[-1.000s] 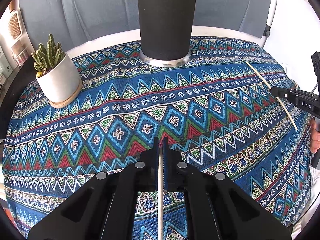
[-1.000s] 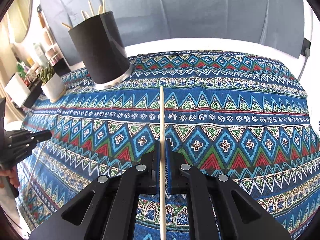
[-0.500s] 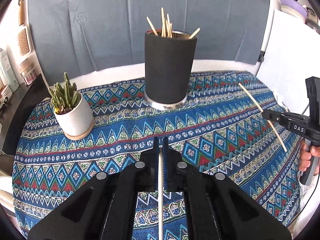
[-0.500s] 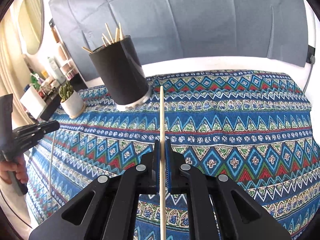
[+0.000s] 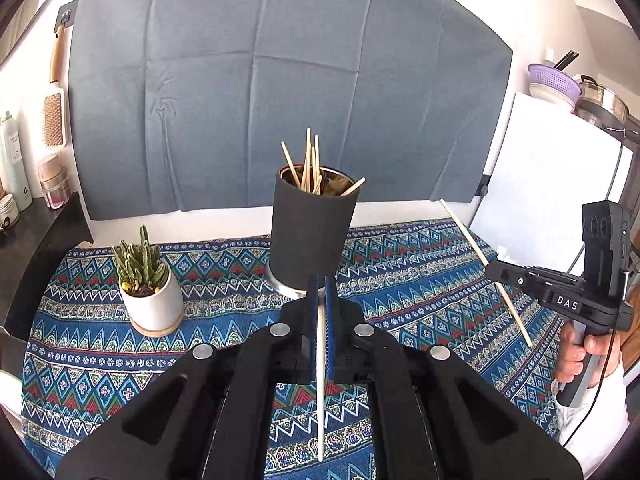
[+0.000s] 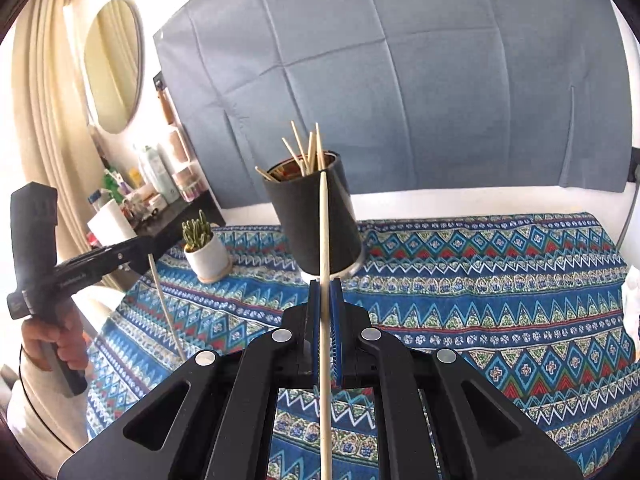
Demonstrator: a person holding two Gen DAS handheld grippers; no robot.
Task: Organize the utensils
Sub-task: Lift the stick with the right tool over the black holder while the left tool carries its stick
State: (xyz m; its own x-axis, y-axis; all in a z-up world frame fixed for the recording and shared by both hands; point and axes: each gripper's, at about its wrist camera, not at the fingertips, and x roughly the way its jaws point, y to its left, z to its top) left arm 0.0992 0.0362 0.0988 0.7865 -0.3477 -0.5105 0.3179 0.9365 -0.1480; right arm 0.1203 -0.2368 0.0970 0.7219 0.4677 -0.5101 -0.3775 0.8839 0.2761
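2 claws; 1 holder; 1 cactus

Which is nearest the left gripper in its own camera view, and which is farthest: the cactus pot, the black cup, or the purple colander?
From the left gripper:
1. Black cup, straight ahead.
2. Cactus pot, on the left.
3. Purple colander, far right, on the white fridge.

White letters "DAS" stand on the right gripper body; nothing else reads clearly.

Home: toiletry bottles, hairbrush, round mirror, curtain, potted cactus.
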